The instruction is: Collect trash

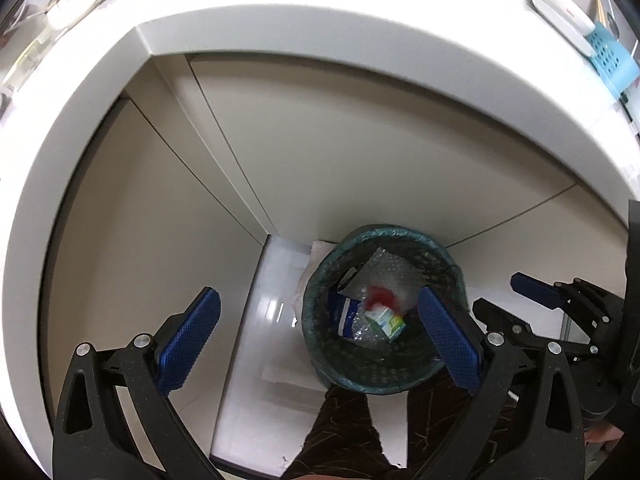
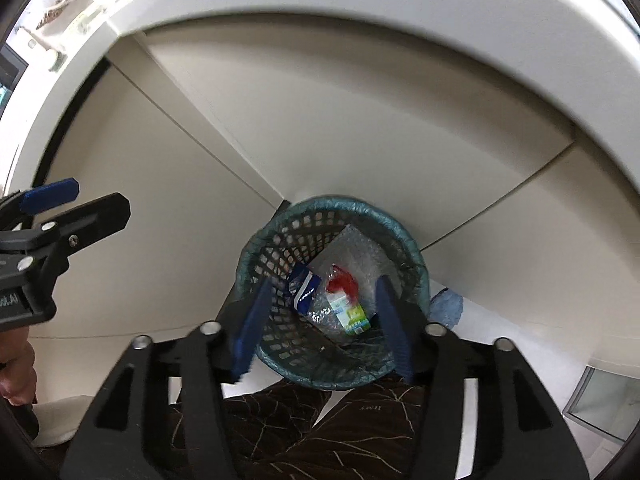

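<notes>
Right wrist view, right hand-held gripper [image 2: 324, 328] released above wastebasket [image 2: 280, 236], left hand-held gripper [image 1: 320, 340] spread wide, both pointing down

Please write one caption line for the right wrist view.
Open right gripper above a lined mesh wastebasket holding bubble wrap and a small carton.

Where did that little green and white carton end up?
The green and white carton lies inside the basket bin on the floor by the white counter, next to a blue packet and under red plastic.
</notes>
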`<state>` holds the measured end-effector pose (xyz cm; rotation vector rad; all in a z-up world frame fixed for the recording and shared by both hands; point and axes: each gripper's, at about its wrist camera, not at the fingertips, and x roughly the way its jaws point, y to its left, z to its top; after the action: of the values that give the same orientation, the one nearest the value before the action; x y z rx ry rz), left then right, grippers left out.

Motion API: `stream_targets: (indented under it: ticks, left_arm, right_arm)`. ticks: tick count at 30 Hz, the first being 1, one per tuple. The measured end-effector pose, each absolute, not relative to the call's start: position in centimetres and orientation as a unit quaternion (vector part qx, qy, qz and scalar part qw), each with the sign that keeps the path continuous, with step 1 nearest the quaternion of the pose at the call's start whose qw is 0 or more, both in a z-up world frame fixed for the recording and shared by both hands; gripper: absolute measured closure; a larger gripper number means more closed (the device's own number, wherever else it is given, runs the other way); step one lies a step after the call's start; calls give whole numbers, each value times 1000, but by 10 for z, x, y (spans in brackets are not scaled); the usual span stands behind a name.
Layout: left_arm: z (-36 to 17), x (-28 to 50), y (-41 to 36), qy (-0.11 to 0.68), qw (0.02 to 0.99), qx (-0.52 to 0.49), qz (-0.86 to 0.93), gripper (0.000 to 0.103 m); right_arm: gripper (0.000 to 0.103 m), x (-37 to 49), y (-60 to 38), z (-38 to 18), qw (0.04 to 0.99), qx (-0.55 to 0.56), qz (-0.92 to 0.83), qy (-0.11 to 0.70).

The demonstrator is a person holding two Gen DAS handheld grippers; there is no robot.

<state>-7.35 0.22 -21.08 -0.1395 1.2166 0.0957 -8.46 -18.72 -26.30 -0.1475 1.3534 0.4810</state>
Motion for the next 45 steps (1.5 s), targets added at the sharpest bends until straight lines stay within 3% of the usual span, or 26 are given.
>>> stream_targets:
  ticks: [3,9,18,24,45]
  left_arm:
    - [-191,-72,1,562,823,-64,49,6]
    - [-136,-72,0,540,838,-59,56,6]
    - [-56,-85,5,523,847,-70,65,6]
    - [-14,-103,0,504,858,-65,74,6]
    - [-13,-120,-12,510,857,-61,53,6]
  right_arm:
    - [30,-82,-193,-238,767,-72,206,604]
    - [14,-72,-208,-170,798,-65,165,575]
    - [9,-74,-211,-56,838,-63,125,528]
    - [9,-89,-218,-14,838,-43,118,531]
    - [9,-112,-220,-17,821,-36,86,563]
